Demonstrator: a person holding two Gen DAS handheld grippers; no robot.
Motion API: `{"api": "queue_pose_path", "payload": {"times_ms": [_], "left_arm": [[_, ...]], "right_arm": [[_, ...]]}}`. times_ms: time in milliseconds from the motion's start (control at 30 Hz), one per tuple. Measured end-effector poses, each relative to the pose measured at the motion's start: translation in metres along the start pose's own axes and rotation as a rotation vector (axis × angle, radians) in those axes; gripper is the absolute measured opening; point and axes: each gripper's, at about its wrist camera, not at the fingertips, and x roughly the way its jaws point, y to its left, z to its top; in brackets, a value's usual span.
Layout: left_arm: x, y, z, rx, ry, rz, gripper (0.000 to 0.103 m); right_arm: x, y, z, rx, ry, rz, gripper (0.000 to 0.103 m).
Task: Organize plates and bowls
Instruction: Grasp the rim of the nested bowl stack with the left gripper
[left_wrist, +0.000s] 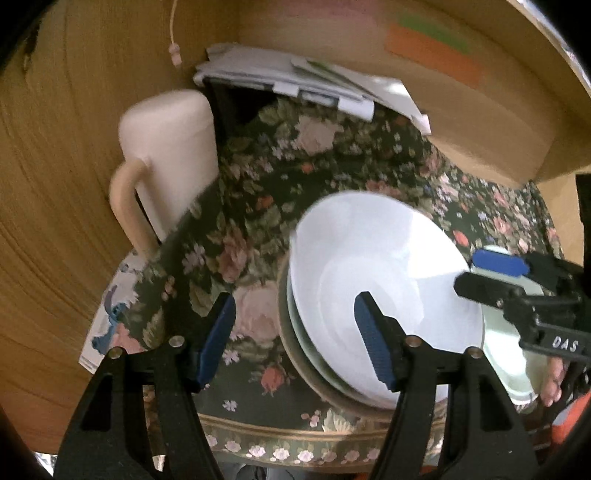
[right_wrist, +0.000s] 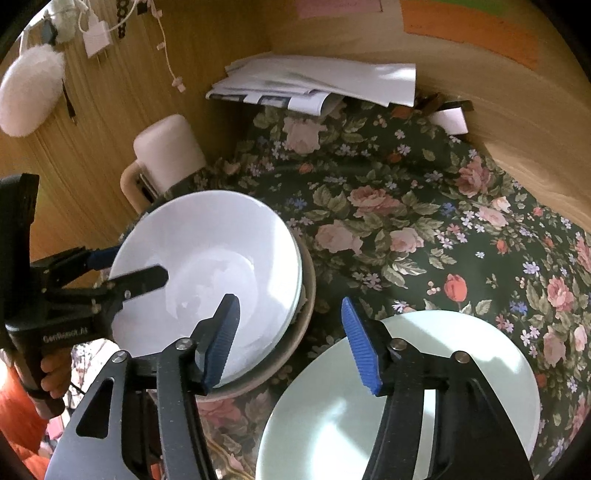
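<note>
White bowl (right_wrist: 207, 273) sits nested atop the bowl stack (left_wrist: 314, 373), consolidating dishes. Left gripper (left_wrist: 295, 339) and right gripper (right_wrist: 290, 339) both spread, grasping nothing; pale green plate (right_wrist: 424, 387) awaits stacking.

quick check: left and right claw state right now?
Left claw: open, holding nothing, one finger over the white bowl.
Right claw: open, empty, above the pale green plate.
</note>
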Motion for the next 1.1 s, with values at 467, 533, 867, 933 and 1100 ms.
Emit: {"api": "queue_pose_path", "payload": {"times_ms": [467, 533, 867, 933, 1100], "left_arm": [[0.026, 0.004, -0.009, -0.042, 0.104, -0.170, 0.068], [0.027, 0.001, -0.009, -0.032, 0.100, -0.182, 0.062], [0.028, -0.003, -0.009, -0.031, 0.070, -0.176, 0.056], [0.027, -0.003, -0.008, -0.042, 0.063, -0.172, 0.056], [0.027, -0.003, -0.006, -0.067, 0.054, -0.171, 0.055]], "right_arm": [[0.029, 0.002, 0.005, 0.029, 0.104, 0.065, 0.053], [0.031, 0.002, 0.005, 0.030, 0.116, 0.075, 0.047], [0.041, 0.007, 0.005, 0.012, 0.130, 0.025, 0.041], [0.041, 0.004, 0.006, 0.037, 0.129, 0.030, 0.036], [0.041, 0.001, 0.004, 0.057, 0.118, 0.036, 0.031]]}}
